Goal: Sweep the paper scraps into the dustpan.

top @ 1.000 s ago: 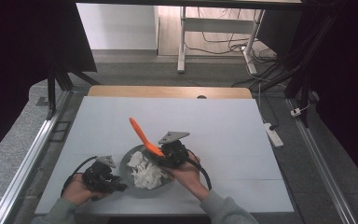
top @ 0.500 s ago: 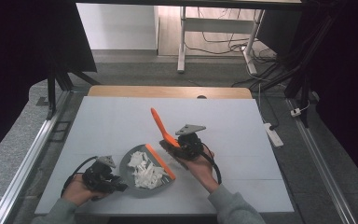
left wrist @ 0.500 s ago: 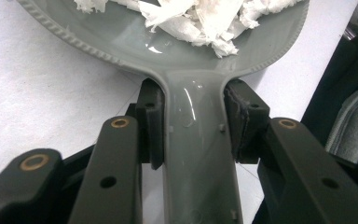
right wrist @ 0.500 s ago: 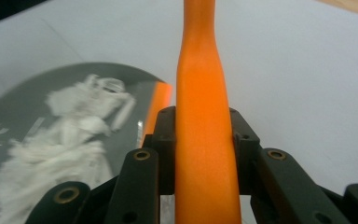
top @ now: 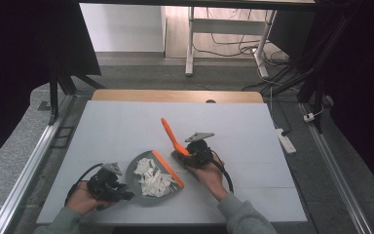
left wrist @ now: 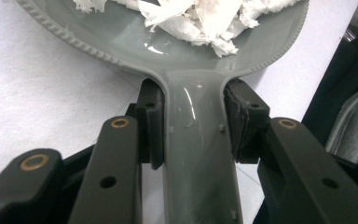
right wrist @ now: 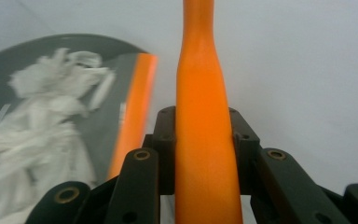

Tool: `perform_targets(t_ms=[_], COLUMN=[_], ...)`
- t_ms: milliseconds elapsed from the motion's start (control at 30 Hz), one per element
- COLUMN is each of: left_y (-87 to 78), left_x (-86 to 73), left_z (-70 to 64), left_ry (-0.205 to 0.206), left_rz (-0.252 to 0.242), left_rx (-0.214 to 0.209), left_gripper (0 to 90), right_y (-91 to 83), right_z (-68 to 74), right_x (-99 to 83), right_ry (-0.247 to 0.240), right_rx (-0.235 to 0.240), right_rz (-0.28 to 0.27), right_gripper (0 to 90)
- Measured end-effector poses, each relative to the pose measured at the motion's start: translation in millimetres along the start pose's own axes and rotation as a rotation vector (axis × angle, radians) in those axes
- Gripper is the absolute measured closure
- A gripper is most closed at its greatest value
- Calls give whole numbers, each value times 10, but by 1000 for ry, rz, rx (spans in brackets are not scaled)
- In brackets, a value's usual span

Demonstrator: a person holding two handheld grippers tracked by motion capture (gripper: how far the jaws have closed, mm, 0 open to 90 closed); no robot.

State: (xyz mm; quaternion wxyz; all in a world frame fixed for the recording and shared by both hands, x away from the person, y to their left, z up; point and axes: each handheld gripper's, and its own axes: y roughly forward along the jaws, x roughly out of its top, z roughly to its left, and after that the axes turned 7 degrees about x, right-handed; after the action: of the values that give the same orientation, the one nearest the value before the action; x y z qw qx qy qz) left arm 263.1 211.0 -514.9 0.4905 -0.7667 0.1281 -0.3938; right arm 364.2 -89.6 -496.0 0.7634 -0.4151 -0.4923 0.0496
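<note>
Left gripper (left wrist: 191, 130) clamped on dustpan (left wrist: 196, 154) handle — right gripper (right wrist: 200, 140) gripping orange brush (right wrist: 203, 154).

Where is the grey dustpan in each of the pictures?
High view: dustpan lies low, left of centre.
Left gripper view: it spans the top, its handle running down between the jaws.
Right gripper view: it sits at the left.
Shared landmark: the white paper scraps in it.
</note>
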Motion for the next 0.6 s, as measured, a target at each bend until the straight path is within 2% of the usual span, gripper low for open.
perform_targets(t_ms=[67, 133, 200, 300, 367, 467, 600], left_y=[2, 4, 10, 22, 31, 48, 55], left_x=[3, 5, 5, 12, 5, -9, -6], left_z=[-4, -7, -8, -12, -9, -1, -6], left_ry=[0, -1, -3, -4, -8, -12, -16], left_rz=[0, 2, 1, -1, -6, -7, -14], left_rx=[1, 3, 5, 3, -1, -8, -6], left_gripper=[614, 614, 614, 614, 614, 614, 614], right_y=[45, 81, 94, 89, 68, -19, -164], right_z=[110, 214, 325, 459, 544, 603, 561], right_x=[11, 21, 42, 87, 118, 164, 216], right_ry=[-25, -41, -59, -68, -95, -114, -124], right_rx=[9, 41, 54, 116, 127, 141, 115], right_rz=[8, 12, 1, -15, -28, -73, -115], right_gripper=[702, 702, 702, 702, 702, 702, 702])
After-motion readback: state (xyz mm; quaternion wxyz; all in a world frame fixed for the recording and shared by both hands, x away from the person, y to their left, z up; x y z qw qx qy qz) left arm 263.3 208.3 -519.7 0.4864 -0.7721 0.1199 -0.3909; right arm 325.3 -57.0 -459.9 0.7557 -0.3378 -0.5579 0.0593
